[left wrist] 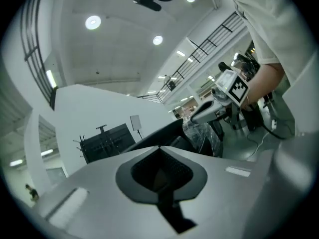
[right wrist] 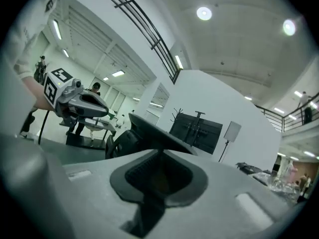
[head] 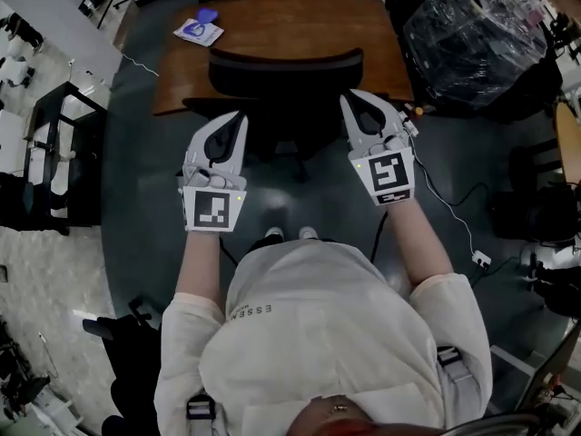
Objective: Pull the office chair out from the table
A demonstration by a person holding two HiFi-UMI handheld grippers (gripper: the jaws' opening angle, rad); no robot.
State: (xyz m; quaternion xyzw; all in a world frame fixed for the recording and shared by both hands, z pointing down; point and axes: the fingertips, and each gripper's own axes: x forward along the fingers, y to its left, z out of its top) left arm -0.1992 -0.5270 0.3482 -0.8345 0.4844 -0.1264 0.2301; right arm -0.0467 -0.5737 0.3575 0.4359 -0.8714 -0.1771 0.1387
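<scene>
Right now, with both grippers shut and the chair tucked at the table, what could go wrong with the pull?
1. The left gripper and right gripper are shut and empty; unless they open, they may just nudge the chair toward the table.
2. A white cable lies on the floor right of the chair; the chair or feet could snag it.
3. The person's shoes stand close behind the chair, so it could roll into them.

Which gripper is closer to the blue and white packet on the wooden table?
Left. The left gripper hovers by the chair back, at its left end, the side where the packet lies on the table; the right gripper is by its right end, farther off.
</scene>
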